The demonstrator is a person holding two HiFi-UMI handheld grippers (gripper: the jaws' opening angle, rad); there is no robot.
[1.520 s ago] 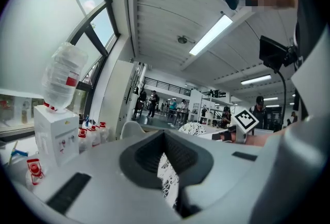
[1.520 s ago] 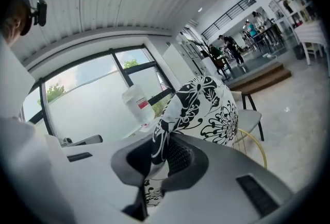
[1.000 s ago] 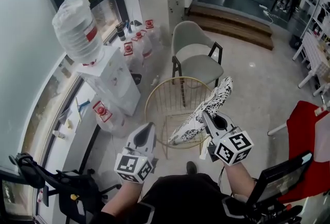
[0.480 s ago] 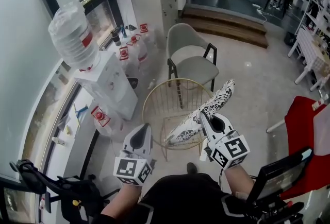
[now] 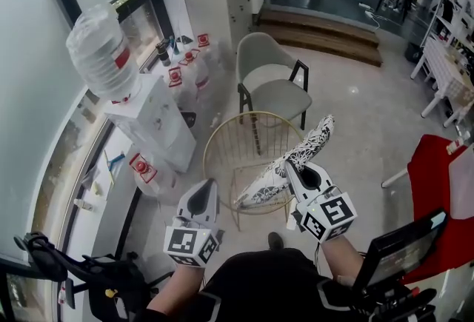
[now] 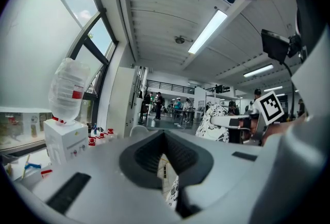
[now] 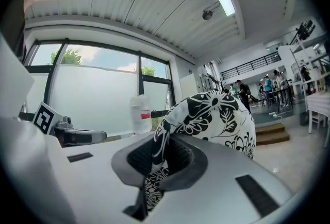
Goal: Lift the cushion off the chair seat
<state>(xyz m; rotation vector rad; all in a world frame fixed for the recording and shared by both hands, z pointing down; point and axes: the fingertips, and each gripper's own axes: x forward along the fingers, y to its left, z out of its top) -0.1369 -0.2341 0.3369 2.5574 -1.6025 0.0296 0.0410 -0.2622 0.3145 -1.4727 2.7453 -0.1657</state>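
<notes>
A black-and-white flowered cushion (image 5: 315, 141) hangs tilted in the air above the round gold wire chair (image 5: 222, 134), clear of its seat. My right gripper (image 5: 294, 165) is shut on the cushion's near edge; in the right gripper view the fabric (image 7: 211, 115) is pinched between the jaws (image 7: 159, 161) and bulges up past them. My left gripper (image 5: 209, 181) is held level to the left of the cushion, apart from it, shut with nothing in it. In the left gripper view (image 6: 165, 166) the cushion (image 6: 212, 124) shows to the right.
A grey armchair (image 5: 274, 84) stands behind the gold chair. A water dispenser (image 5: 152, 124) with a big bottle (image 5: 100, 47) and spare bottles (image 5: 189, 72) stand at the window on the left. A red chair (image 5: 437, 180) is at the right. Steps (image 5: 326, 28) and people lie beyond.
</notes>
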